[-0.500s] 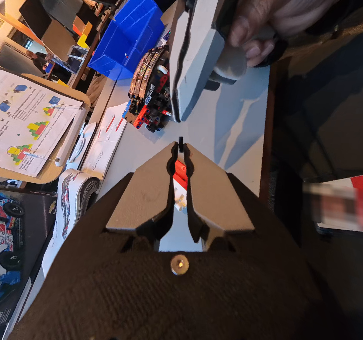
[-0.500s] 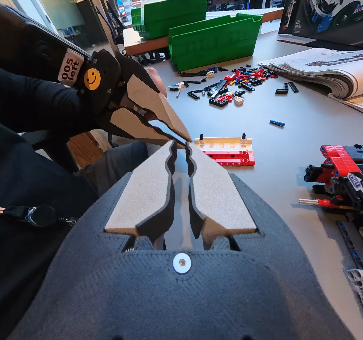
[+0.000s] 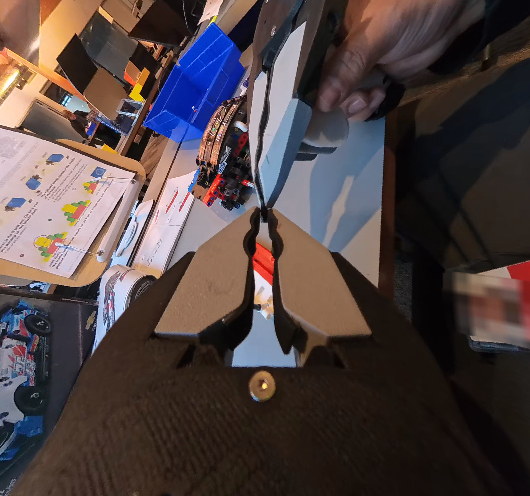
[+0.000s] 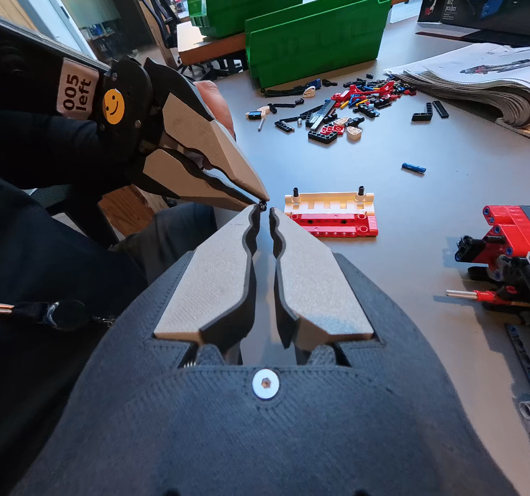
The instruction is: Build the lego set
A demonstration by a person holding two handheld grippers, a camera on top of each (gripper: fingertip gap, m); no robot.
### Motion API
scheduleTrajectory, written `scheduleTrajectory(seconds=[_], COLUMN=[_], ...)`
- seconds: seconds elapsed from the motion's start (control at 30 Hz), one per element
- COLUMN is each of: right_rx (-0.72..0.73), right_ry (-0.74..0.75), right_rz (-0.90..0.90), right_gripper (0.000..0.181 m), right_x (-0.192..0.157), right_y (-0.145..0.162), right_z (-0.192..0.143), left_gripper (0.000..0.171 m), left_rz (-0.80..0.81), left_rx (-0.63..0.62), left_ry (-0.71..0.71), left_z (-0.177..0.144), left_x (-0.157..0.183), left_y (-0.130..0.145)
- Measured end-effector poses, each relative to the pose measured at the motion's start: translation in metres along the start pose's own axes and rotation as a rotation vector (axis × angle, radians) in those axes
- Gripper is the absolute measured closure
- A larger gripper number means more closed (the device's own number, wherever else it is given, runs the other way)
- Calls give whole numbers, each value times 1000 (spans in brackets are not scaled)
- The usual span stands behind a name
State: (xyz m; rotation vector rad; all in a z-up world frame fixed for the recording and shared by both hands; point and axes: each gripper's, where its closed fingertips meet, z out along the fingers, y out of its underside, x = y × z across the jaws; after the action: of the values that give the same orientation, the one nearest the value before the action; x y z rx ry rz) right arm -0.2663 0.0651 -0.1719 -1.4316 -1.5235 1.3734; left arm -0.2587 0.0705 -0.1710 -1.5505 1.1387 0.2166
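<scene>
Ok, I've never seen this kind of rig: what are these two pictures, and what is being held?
There is no robot here. A person holds a two-finger gripper in each hand, and each gripper carries a camera that looks along its own fingers. The left wrist view shows the left gripper at the bottom, with the right one above it in a hand. The right wrist view shows the right gripper, with the left one at its side. The left gripper is shut on a small black pin. The right gripper's jaws stand slightly apart, tips at the pin. On the grey table lie a white-and-red panel, loose pieces, a partly built model, green bins and an instruction booklet.
</scene>
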Motion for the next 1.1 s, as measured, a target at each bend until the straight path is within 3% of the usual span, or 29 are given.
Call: scheduleTrajectory(seconds=[0.4,0.5,0.6,0.67,0.8,0.83,0.9,1.0,1.1], right_rx=[-2,17,24,7,-77,-96,-128,-164,-173], right_ry=[5,11,45,71,126,130,138,211,234], right_rz=[-27,-19,-28,-35,-101,-114,-132,-176,-200], right_gripper=[180,180,180,180,180,180,180,180,179], right_x=[-4,-2,4,10,19,20,22,32,34], right_y=[0,-2,-3,0,12,14,18,22,23], right_z=[0,-2,-5,-9,-13,-12,-9,-8,-9], left_gripper=[170,170,149,141,131,138,146,131,133], left_rz=[11,-79,-244,-329,-604,-657,-706,-746,-710], left_rx=[6,23,34,2,-159,-168,-171,-223,-291], left_ry=[1,17,80,69,135,172,230,324,343], left_z=[0,1,-1,-10,-22,-23,-20,-12,-5], left_x=[4,2,-2,-18,-36,-34,-30,-14,-1], left_y=[-1,-3,-2,13,74,82,88,90,98])
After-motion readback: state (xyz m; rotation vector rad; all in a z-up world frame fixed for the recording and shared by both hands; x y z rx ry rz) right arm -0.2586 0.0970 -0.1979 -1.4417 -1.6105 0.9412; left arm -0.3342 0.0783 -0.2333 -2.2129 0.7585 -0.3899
